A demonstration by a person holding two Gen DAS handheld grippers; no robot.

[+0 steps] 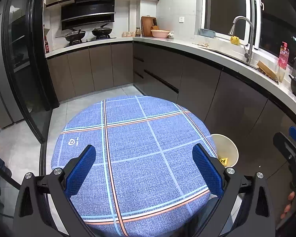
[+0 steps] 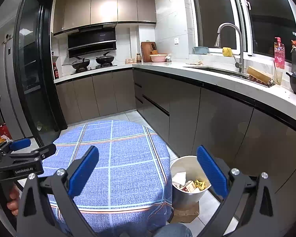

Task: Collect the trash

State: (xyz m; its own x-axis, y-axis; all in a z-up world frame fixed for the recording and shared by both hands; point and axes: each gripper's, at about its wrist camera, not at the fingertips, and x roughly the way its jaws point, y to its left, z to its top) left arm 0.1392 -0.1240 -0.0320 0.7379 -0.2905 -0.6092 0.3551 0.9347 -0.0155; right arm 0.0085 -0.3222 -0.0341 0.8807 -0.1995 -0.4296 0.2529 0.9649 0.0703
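A white trash bin (image 2: 184,196) stands on a low block on the floor, right of the round table (image 2: 116,158) with the blue plaid cloth. Inside the bin lie a yellow wrapper (image 2: 199,183), a small carton (image 2: 190,186) and white paper (image 2: 179,177). My right gripper (image 2: 148,170) is open with nothing in it, above the table's right edge and the bin. My left gripper (image 1: 144,168) hangs open and unloaded over the table (image 1: 140,138). In the left wrist view the bin (image 1: 226,151) shows past the table's right edge, with the yellow wrapper (image 1: 223,161) inside.
Dark kitchen cabinets (image 2: 187,108) and a white counter (image 2: 217,75) with sink and faucet (image 2: 229,45) run along the right. A stove with pans (image 1: 88,34) is at the back, a black glass door (image 1: 21,59) at left. Tiled floor (image 1: 23,150) lies left of the table.
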